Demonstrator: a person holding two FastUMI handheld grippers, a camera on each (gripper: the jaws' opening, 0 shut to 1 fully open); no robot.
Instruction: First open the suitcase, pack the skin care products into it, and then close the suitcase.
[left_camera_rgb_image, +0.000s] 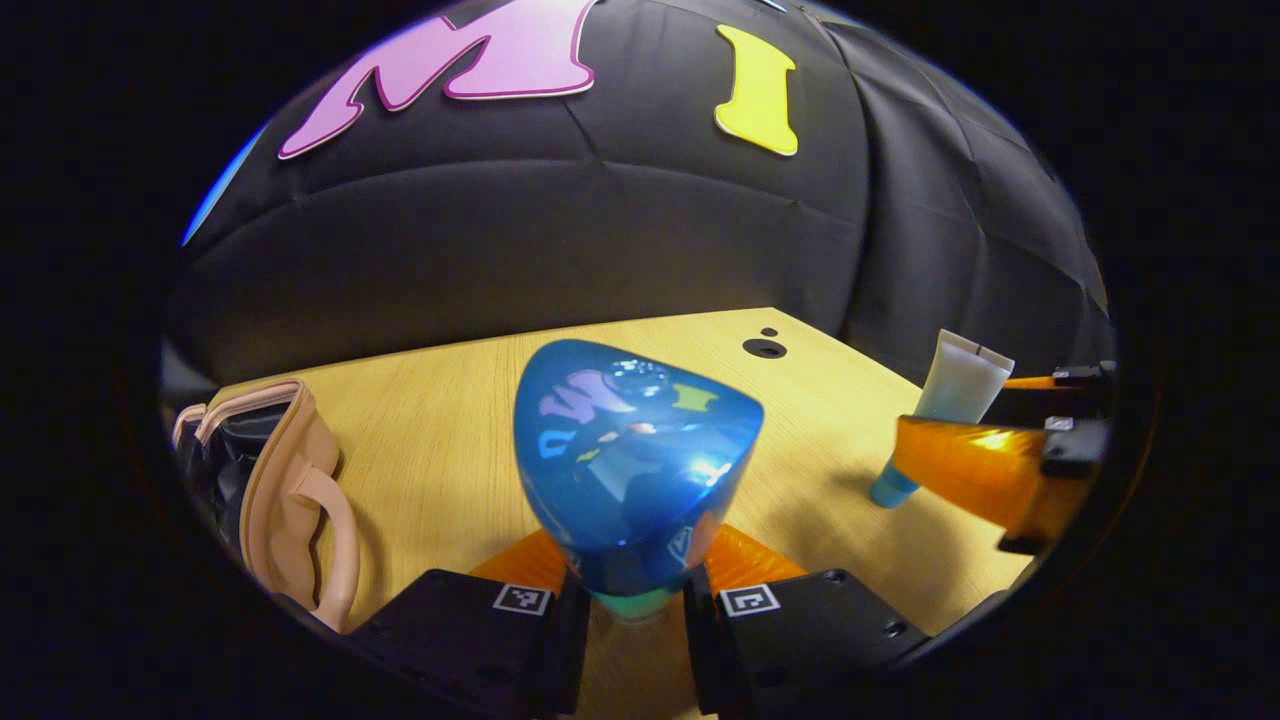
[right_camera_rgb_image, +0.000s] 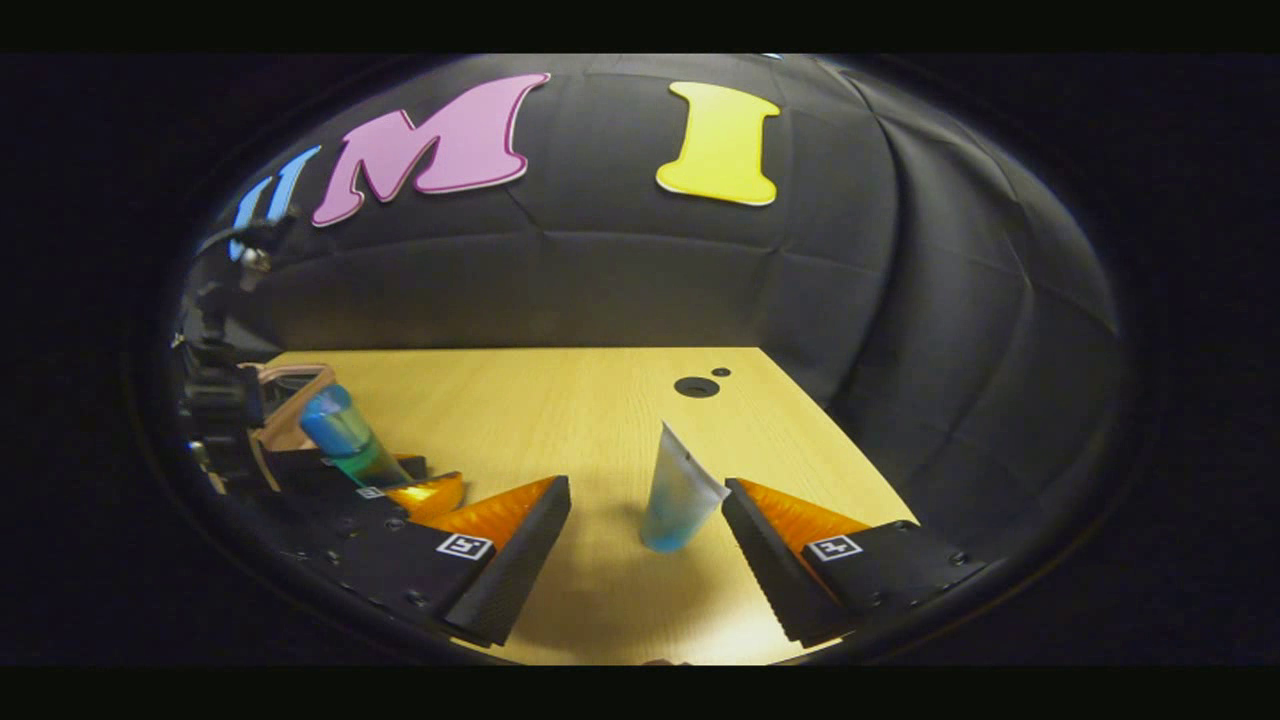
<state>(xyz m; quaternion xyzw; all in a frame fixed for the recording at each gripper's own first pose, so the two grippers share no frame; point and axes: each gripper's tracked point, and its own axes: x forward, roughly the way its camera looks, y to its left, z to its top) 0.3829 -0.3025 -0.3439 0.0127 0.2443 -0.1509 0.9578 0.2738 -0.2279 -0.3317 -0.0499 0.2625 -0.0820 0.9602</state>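
A: Left gripper (left_camera_rgb_image: 634, 600): we see fingers pinching the blue bottle (left_camera_rgb_image: 633, 462), lifted, tilted over the surface (left_camera_rgb_image: 440, 440); suitcase (left_camera_rgb_image: 285, 490) open at far left.

B: Right gripper (right_camera_rgb_image: 645, 545): fingers spread wide around the upright tube (right_camera_rgb_image: 680, 492), not touching. We've bare surface beyond, up to the far edge.

A staged recording booth: quilted black cloth wall (right_camera_rgb_image: 620, 290) rising directly behind a pale wood-grain tabletop (right_camera_rgb_image: 540, 400) with round cable holes (right_camera_rgb_image: 696, 386).
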